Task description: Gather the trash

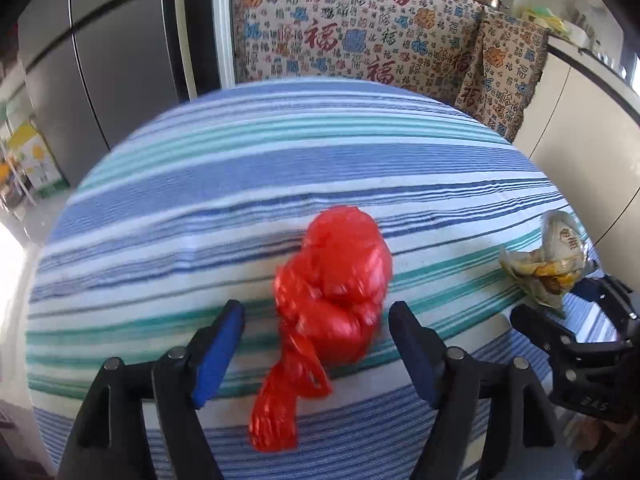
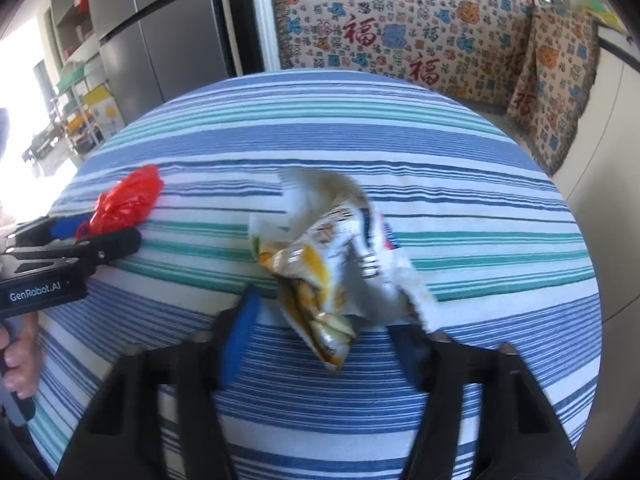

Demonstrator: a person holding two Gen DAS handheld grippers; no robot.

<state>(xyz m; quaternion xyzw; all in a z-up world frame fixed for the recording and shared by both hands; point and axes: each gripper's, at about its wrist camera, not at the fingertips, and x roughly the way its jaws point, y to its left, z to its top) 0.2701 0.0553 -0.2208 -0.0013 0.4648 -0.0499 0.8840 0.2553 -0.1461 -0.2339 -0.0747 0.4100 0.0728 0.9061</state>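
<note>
A knotted red plastic bag (image 1: 340, 280) lies on the round table's striped cloth (image 1: 240, 168), between the fingers of my left gripper (image 1: 316, 310). That gripper is open, with a gap on both sides of the bag. To its right a crumpled snack wrapper (image 1: 552, 256) sits in front of my right gripper (image 1: 560, 320). In the right wrist view the wrapper (image 2: 340, 248) lies loose between the spread fingers of the open right gripper (image 2: 324, 316), covering the right fingertip. The left gripper (image 2: 92, 240) and the red bag (image 2: 128, 196) show at the left.
Beyond the table's far edge stand a grey fridge (image 1: 100, 60) and furniture draped in a patterned throw (image 1: 360, 28). White cabinets (image 1: 580, 120) run along the right. A hand (image 2: 20, 352) grips the left gripper's handle.
</note>
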